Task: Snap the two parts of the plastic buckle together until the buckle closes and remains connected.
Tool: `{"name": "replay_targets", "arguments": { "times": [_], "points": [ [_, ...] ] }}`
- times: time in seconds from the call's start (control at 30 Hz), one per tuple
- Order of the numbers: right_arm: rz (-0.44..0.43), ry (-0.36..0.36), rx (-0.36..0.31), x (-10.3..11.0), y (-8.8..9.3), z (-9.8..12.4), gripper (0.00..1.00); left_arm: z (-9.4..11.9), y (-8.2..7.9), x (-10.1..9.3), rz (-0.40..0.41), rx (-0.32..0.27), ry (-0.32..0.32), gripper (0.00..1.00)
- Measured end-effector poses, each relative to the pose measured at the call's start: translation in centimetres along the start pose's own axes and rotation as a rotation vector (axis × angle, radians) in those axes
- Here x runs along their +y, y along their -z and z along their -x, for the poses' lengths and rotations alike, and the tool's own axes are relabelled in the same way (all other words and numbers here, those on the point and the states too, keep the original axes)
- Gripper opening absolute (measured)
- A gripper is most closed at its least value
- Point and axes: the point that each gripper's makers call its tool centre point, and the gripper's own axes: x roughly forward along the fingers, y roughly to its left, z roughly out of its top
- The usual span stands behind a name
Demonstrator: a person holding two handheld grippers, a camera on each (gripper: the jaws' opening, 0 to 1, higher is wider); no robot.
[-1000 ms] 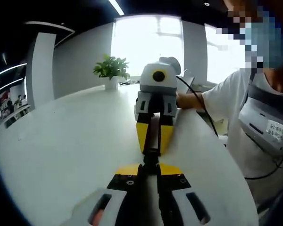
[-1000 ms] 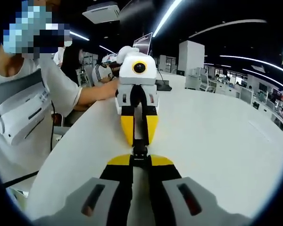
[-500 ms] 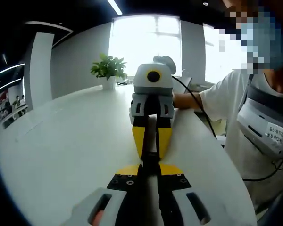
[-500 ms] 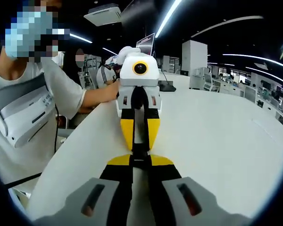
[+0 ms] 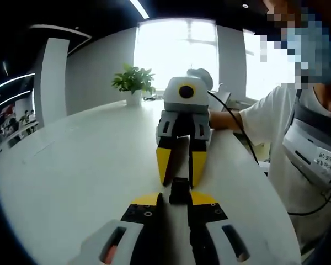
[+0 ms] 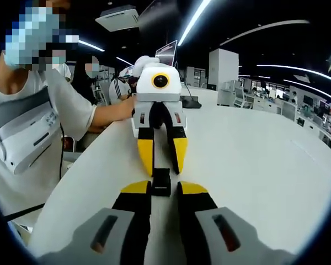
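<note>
My left hand-held gripper [image 5: 174, 205] has black jaws with yellow tips and grey plastic shells behind, small screws set in the black. My right hand-held gripper [image 5: 181, 178], seen across from it, has the same yellow tips, a grey-white housing and a black cable [image 5: 231, 118]. I wear a white short-sleeved shirt [image 6: 27, 138] with a labelled grey chest pack [image 5: 313, 149].

I see a smooth white table [image 5: 71, 165] with a soft matt sheen. The black buckle [image 6: 161, 181] looks like matt plastic. The gripper [image 5: 177, 182] facing mine has glossy yellow plastic tips and a pale grey plastic shell.
</note>
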Motion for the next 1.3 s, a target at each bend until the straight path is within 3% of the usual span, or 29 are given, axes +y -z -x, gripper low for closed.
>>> {"name": "replay_targets", "arguments": {
  "times": [0.5,0.9,1.13,1.3],
  "points": [
    [-0.01,0.012,0.001,-0.4,0.1,0.3,0.12,0.8,0.1,0.6,0.016,-0.005,-0.026,0.15],
    [-0.031,0.015,-0.003,-2.1,0.2,0.5,0.11,0.7,-0.1,1.5,0.028,-0.026,-0.037,0.12],
    [-0.039,0.013,-0.003,-4.2,0.3,0.4,0.11,0.5,-0.6,3.8,0.033,0.02,-0.053,0.12],
    [-0.016,0.028,0.002,-7.3,0.6,0.4,0.11,-0.1,-1.1,6.9,0.018,0.062,-0.077,0.12]
  ]
}}
